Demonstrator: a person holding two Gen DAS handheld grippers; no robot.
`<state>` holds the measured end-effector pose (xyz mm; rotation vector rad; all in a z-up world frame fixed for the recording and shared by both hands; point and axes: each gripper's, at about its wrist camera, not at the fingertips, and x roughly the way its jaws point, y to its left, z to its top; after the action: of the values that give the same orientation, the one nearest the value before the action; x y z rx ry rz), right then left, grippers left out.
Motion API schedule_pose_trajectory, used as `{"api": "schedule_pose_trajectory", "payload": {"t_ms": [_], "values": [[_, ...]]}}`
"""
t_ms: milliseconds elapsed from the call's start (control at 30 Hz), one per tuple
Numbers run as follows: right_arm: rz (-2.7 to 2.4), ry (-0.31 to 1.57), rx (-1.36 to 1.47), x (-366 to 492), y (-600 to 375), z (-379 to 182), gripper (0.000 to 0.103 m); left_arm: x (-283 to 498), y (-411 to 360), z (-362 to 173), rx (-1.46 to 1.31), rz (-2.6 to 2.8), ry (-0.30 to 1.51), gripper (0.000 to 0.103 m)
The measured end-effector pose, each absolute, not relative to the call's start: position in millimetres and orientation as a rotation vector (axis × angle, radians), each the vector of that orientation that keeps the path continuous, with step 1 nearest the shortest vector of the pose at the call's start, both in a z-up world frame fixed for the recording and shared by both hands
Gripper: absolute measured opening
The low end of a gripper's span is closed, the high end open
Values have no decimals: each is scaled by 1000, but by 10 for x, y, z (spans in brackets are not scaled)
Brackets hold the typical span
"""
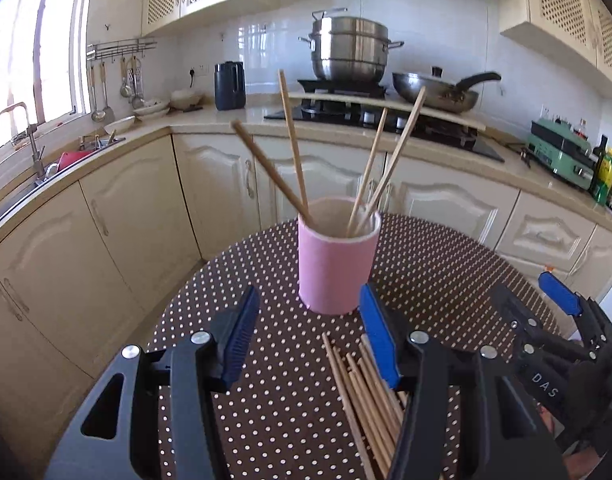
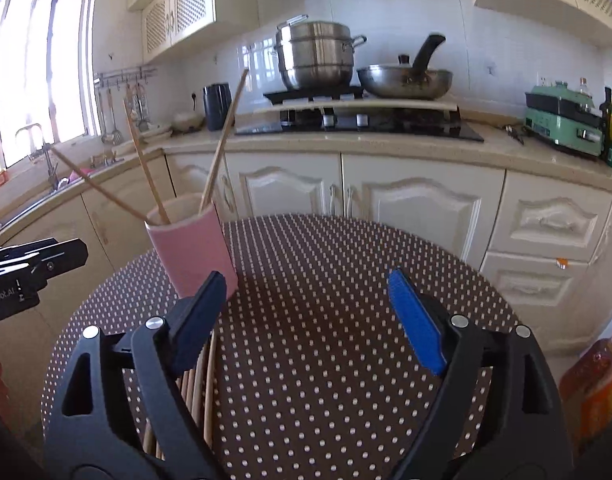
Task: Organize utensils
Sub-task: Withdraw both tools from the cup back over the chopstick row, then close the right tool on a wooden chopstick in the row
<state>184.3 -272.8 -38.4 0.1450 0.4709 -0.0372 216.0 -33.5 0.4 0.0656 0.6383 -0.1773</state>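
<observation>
Left gripper [image 1: 309, 340] spread wide, nothing between its blue pads; right gripper [image 2: 306, 320] likewise spread and empty. Pink cup [image 1: 337, 256] stands upright on the round polka-dot desk [image 1: 445, 280], at 12 o'clock just beyond the left gripper's fingertips. Left wrist view shows four chopsticks in the cup [image 1: 294, 148], two leaning toward 11 o'clock and two toward 1 o'clock; right wrist view makes out only three, with the cup at 10 o'clock, partly behind that gripper's left finger. Loose chopsticks [image 1: 365, 392] lie in a bundle flat on the desk at 5 o'clock in the left wrist view, running under the left gripper's right finger; in the right wrist view the same bundle shows only as a few sticks at 7 o'clock, mostly hidden by the left finger. Left view catches the right gripper at 4 o'clock; right view catches only a black part of the left unit at 9 o'clock. Room: cream kitchen cabinets, stove with a steel steamer pot [image 1: 349, 48] and wok [image 1: 437, 92], sink [image 1: 66, 160] under a window at 9 o'clock, green appliance [image 2: 561, 124] and bottles at 3 o'clock.
</observation>
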Motion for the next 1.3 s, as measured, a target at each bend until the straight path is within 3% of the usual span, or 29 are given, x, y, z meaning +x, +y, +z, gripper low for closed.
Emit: {"api": "schedule_pose_trajectory", "payload": {"t_ms": [600,1300], "values": [[43,676,143,1772,-2514,-863,85,2262,-238,-778,44,-211,851,52],[47,873,45,2187,-2191,-1095,86,2267,-197,-1017,-27,-217,957,52]]}}
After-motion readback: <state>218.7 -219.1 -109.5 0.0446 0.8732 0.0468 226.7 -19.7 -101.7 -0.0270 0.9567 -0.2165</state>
